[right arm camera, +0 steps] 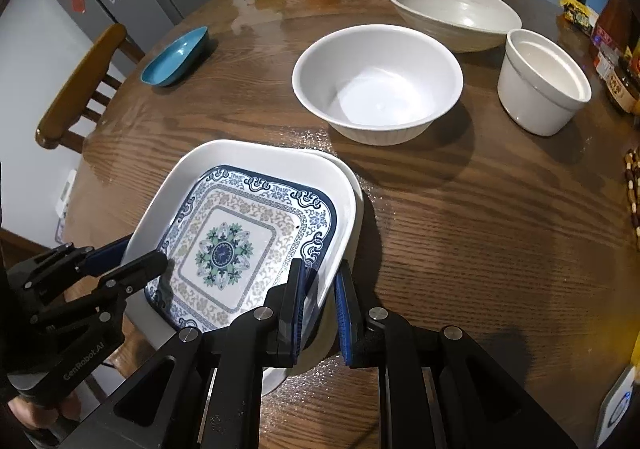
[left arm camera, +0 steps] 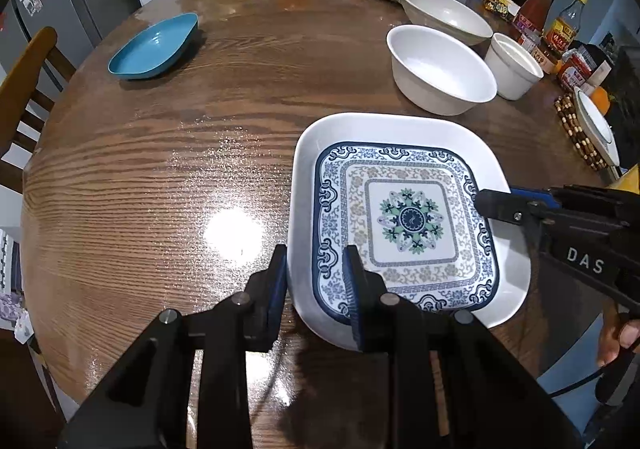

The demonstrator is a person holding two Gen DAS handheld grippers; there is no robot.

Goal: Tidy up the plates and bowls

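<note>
Jaws of the left gripper [left arm camera: 316,289] are nearly closed across the near-left rim of the white dish [left arm camera: 304,177]; the right gripper [right arm camera: 320,305] pinches its opposite edge the same way. Between them the patterned plate [right arm camera: 240,245] sits nested inside. Both hands share the dish equally. Beyond the jaws, across bare table [left arm camera: 160,177], stand the white bowl [right arm camera: 376,89] and, farther left, the blue dish [left arm camera: 154,49].

A square plate with blue scroll border and green flower medallion [left arm camera: 408,225] lies in a plain white square dish [left arm camera: 316,137]; a teal blue dish [left arm camera: 152,49], brown wood-grain counter [left arm camera: 160,177]
</note>
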